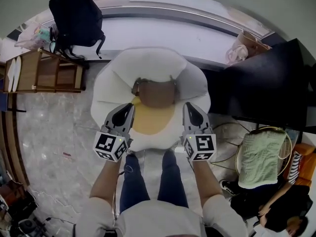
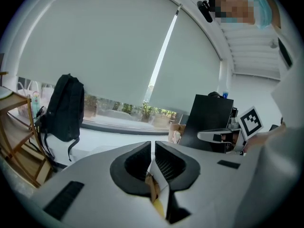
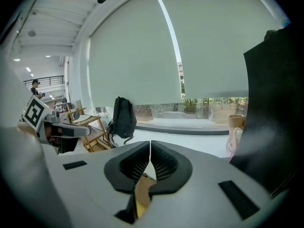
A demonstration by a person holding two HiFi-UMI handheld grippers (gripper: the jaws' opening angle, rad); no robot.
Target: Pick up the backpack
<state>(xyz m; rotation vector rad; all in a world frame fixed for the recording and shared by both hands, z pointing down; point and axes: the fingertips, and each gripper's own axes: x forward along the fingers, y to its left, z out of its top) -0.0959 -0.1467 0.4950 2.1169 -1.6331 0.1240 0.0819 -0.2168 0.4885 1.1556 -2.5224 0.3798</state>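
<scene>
In the head view the person stands over a round white seat (image 1: 148,63) that bears a brown bag (image 1: 157,93) and a yellow cushion (image 1: 150,121). The left gripper (image 1: 129,108) sits at seven o'clock of the bag and the right gripper (image 1: 190,108) at five o'clock, both pointing away from the body. The backpack (image 1: 74,16), black and upright, stands on the window ledge (image 1: 163,31) at eleven o'clock of the frame, just above a wooden rack (image 1: 49,73) and well apart from both tools. A black panel (image 1: 266,88) fills the three o'clock side. In the left gripper view the jaws are clenched together with nothing pinched; only the seat's white and yellow show below them. The backpack (image 2: 64,108) hangs at ten o'clock of the jaws against the pale blind (image 2: 104,46), far off. In the right gripper view the jaws likewise meet on nothing, and the backpack (image 3: 123,118) stands at eleven o'clock, small and distant beside the rack. As I judge it, the reach has not truly begun: both tools are empty and aimed past the seat. The next move calls for carrying a gripper up and over toward eleven o'clock, parting its jaws, and closing on the top handle or a strap, probably with the left, which lies nearer.
</scene>
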